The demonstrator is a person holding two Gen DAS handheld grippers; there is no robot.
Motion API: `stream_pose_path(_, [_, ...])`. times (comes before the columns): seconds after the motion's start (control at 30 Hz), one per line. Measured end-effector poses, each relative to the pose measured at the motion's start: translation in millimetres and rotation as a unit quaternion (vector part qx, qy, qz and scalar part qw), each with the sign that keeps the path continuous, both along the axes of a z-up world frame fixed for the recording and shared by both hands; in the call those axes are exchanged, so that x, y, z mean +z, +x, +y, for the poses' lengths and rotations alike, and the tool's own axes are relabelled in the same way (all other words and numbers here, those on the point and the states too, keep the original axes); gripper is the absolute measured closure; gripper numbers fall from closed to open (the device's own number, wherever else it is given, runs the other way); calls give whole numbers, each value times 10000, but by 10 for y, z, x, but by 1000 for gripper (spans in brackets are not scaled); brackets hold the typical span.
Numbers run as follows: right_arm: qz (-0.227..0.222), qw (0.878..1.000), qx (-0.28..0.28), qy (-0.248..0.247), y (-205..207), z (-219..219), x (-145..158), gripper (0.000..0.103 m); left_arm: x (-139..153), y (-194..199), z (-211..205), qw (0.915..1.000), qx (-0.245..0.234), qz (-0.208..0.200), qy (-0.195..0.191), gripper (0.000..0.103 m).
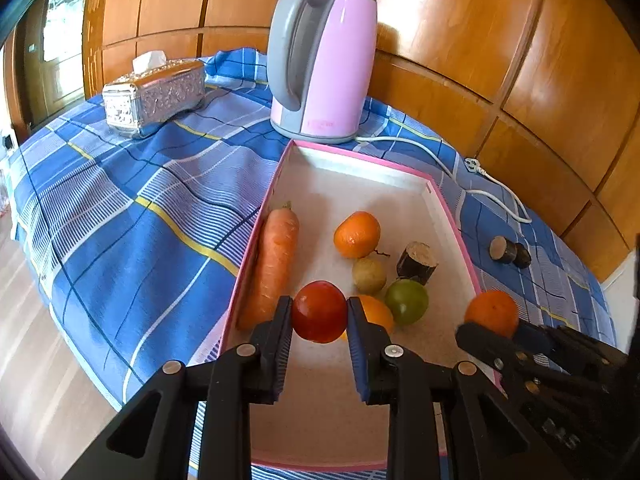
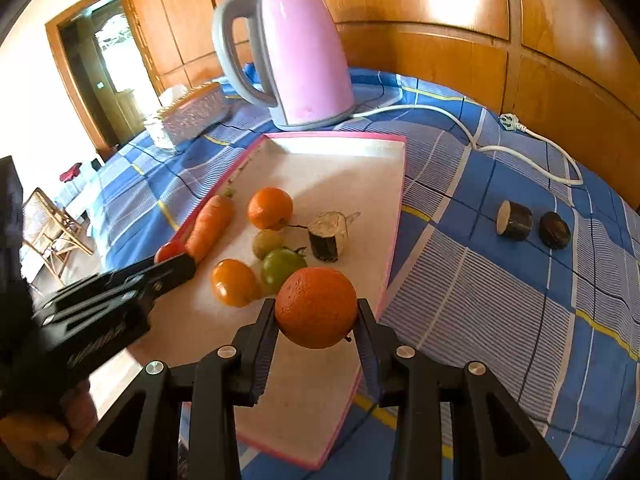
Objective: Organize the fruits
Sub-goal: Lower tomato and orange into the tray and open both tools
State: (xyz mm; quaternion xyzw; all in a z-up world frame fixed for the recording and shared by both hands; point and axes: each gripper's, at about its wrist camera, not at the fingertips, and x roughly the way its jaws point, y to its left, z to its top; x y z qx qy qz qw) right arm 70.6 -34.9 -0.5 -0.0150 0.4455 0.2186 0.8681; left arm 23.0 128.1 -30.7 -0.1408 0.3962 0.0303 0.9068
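Left claw (image 1: 319, 312) clamps red tomato (image 1: 319, 311); right claw (image 2: 316, 312) clamps orange (image 2: 316, 307).

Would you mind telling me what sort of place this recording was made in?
Most likely a room in a home: a table under a blue checked cloth against wood-panelled walls, with a pink electric kettle and an ornate tissue box on it.

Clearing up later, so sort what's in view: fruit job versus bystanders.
Job: red tomato in left claw; orange in right claw; pink-rimmed tray holding produce.
Bystanders: pink kettle, tissue box, power cord.
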Motion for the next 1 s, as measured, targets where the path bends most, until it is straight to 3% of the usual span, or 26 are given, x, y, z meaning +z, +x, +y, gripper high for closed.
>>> stream_pose_path(0.37, [153, 9998, -112, 112, -2, -4, -91, 62, -52, -13, -2, 9999, 82, 48, 63, 75])
stream_pose_path(0.53, [-15, 9995, -241, 187, -119, -62, -10, 62, -20, -40, -28, 9999, 93, 8, 92, 73])
stream_pose_path(0.6, [-111, 9992, -332, 166, -155, -92, 20, 58, 4, -44, -38, 9999, 64, -25, 106, 73])
stream_pose_path(0.67, [-182, 9986, -460, 177, -185, -152, 38, 38, 39, -58, -72, 9999, 0, -81, 125, 72])
stream_pose_path(0.73, [-189, 9980, -561, 210, -194, -214, 47, 31, 74, -72, -123, 9997, -72, -133, 174, 72])
stream_pose_path(1.0, [-459, 9944, -938, 131, -266, -446, 88, 31, 202, -141, -364, 9979, -398, -337, 389, 72])
